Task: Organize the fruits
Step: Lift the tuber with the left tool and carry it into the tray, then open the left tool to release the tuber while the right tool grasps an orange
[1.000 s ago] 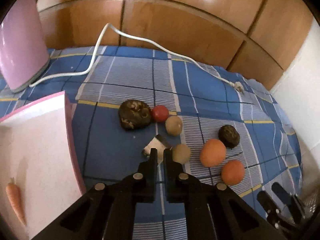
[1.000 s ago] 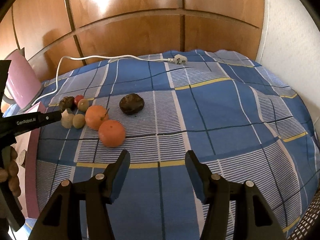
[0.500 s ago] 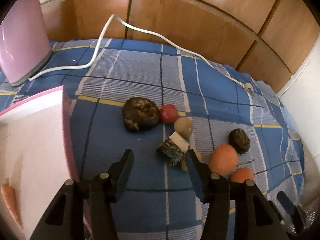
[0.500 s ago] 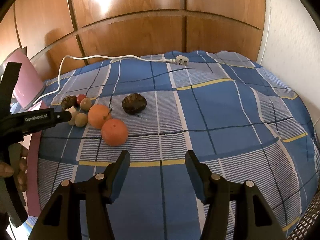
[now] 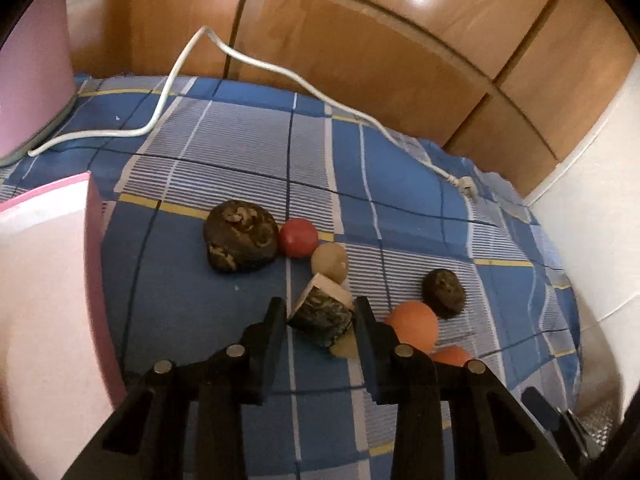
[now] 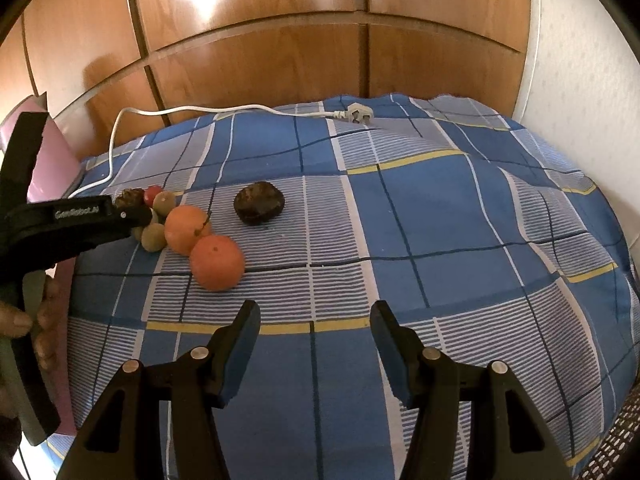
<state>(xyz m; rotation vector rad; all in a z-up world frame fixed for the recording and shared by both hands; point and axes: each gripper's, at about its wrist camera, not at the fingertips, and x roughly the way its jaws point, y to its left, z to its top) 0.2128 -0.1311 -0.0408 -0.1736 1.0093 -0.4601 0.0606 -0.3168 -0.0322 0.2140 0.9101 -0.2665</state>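
The left hand-held gripper (image 5: 320,312) is closing its jaws around a cut chunk of fruit (image 5: 322,314), dark and rough on the rind, pale on its flat cut face. The chunk is sitting between the two pads; whether they are pressing on it yet cannot be told. It is lying on the bed's blue checked bedspread (image 5: 248,160), and everything else is best placed from it. Just beyond it a tan round fruit (image 5: 329,258) is touching or nearly touching the cut face, with a small red fruit (image 5: 298,237) and a big dark knobbly fruit (image 5: 240,240) further out and to the left. Another tan fruit (image 5: 345,347) is peeking from under its near right corner. To its right two oranges (image 5: 414,324) and a smaller dark fruit (image 5: 443,292) are lying. Well to its left a pink tray (image 5: 94,280) is standing.

The chunk looks light and fairly firm, the rind giving the pads good purchase; taking it across the rough sides, not the moist-looking cut face, seems wisest, with modest squeeze so the flesh is not bruised.

The right hand-held gripper (image 6: 316,320) is hanging with jaws moderately apart and nothing between them, over bare bedspread, well right of the chunk.
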